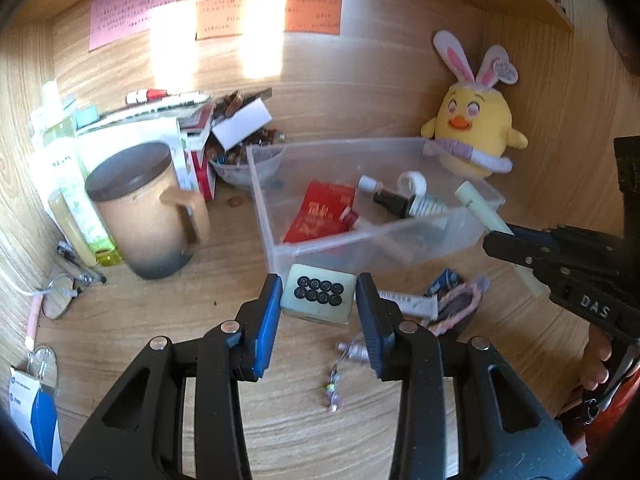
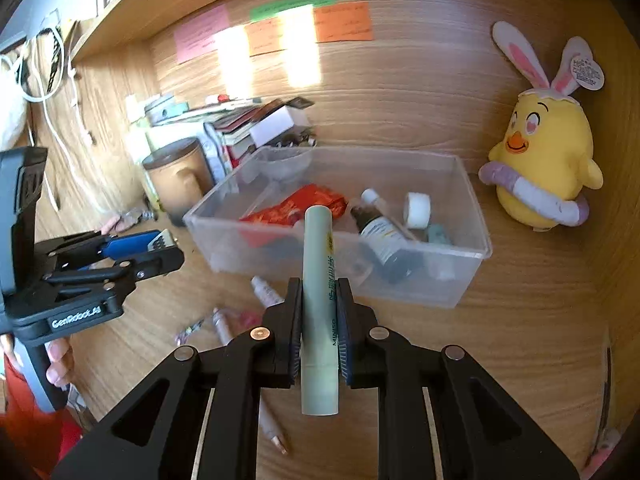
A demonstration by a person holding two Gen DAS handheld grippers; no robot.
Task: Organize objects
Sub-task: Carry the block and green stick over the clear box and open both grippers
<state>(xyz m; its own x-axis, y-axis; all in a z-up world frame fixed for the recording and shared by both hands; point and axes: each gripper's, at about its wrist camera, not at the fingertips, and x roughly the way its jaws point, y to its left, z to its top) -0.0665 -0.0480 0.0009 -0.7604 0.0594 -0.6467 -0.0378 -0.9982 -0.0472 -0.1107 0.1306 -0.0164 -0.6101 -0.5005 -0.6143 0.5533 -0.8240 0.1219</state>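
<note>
Pale-green, the MINISO tube [image 2: 319, 300] stands clamped in the right claw [image 2: 319, 320], its tip over the clear plastic bin's [image 2: 472, 254] near wall. A cream mahjong tile [image 1: 318, 299] with black rings sits gripped in the left claw [image 1: 318, 312]. The tube's print is blurred; bin contents behind the frosted wall are hard to make out.

My left camera looks close along its fingers toward the far clear bin [image 1: 280, 240]; my right camera faces it from the right; both share the plush chick [image 2: 544, 168].
</note>
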